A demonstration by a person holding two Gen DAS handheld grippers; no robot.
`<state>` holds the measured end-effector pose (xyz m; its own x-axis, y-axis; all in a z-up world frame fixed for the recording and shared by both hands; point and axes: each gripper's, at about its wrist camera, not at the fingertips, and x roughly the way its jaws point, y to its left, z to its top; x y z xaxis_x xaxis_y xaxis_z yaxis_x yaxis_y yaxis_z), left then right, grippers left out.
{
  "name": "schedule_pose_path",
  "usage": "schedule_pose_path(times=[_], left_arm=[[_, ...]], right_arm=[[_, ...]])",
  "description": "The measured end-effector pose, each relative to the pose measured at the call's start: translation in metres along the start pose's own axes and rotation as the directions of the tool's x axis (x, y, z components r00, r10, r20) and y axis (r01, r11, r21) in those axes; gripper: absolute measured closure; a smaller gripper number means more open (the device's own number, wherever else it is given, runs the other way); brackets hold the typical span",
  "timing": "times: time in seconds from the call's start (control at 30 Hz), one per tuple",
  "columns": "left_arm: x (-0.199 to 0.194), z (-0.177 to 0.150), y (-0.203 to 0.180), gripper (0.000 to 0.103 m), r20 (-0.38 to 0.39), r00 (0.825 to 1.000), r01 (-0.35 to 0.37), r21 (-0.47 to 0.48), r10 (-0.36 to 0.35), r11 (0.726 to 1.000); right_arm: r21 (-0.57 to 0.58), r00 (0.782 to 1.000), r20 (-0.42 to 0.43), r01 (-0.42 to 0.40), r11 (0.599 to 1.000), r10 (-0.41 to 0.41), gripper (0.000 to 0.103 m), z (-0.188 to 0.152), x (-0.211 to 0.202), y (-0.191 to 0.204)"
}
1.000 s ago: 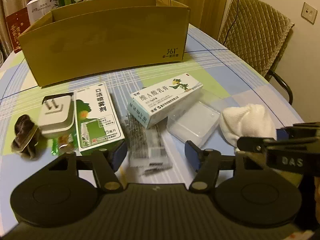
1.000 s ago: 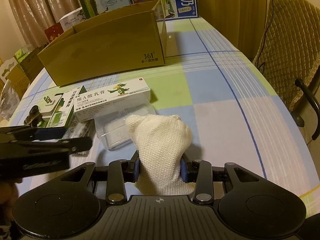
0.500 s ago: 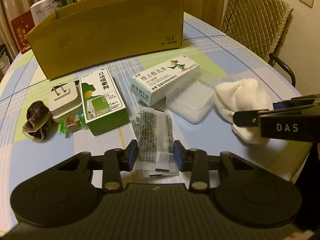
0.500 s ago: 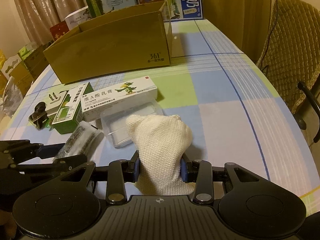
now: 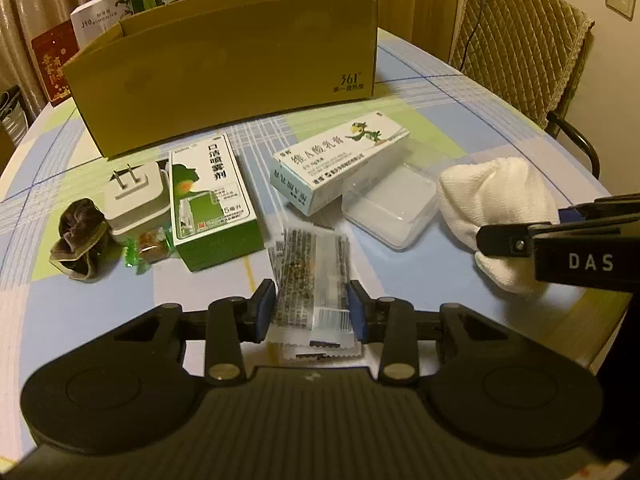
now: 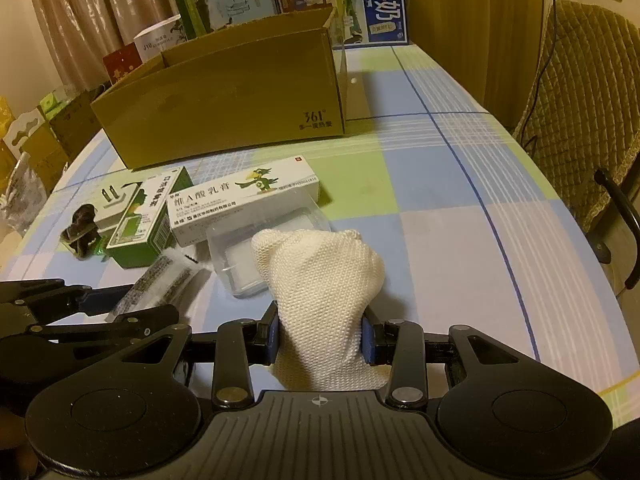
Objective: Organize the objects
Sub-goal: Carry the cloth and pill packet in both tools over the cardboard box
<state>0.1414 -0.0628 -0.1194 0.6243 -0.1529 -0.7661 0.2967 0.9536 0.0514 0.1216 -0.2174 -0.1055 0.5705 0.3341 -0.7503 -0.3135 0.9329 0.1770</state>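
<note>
Two-handed pick during tidying of a table (image 6: 440, 184). The left gripper (image 5: 311, 312) has its jaws closed on the near end of a clear sachet pack (image 5: 310, 276), gripped across its width; the pack's far end reaches toward the other items, and whether it is lifted or still on the cloth cannot be told. The right gripper (image 6: 322, 338) is clenched on a white knitted sock (image 6: 320, 280), which bulges up and forward out of the jaws and seems to be off the table. The likely destination, an open cardboard box (image 5: 228, 68), stands at the far side of the table, well apart from both grippers.

Risks, as judged from this arrangement:
- The pack is thin, slick film, and several layers show at its near end – one layer could slide out, or the film could buckle under the pads and drop short of the box
- The sock is soft and pinched low, so it may sag or slip free
- On the way to the box lie a green spray carton (image 5: 212, 204), a white ointment carton (image 5: 340, 160) and a clear plastic case (image 5: 390, 206) – a low carry could knock them
- The two grippers work close together, and converging on the box could make them collide
</note>
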Motion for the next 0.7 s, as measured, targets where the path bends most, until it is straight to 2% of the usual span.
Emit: schedule_pose_path(times=[0.3,0.43,0.7], left_arm=[[-0.02,-0.007,-0.004,0.071,-0.001,1.0,-0.012,-0.015,0.012,1.0],[-0.017,-0.013,-0.005,0.07,-0.029,0.999,-0.014,-0.014,0.014,1.0],[-0.005,-0.013,-0.003,0.066,-0.026,0.999,-0.028,-0.015,0.028,0.999]], right_arm=[[0.004,1.0,0.016,0.002,1.0,-0.002,0.068,-0.003,-0.015,0.002],[0.007,1.0,0.009,0.005,1.0,-0.005,0.068,-0.009,-0.018,0.002],[0.008,1.0,-0.002,0.001,1.0,-0.001,0.068,-0.009,-0.013,0.002]])
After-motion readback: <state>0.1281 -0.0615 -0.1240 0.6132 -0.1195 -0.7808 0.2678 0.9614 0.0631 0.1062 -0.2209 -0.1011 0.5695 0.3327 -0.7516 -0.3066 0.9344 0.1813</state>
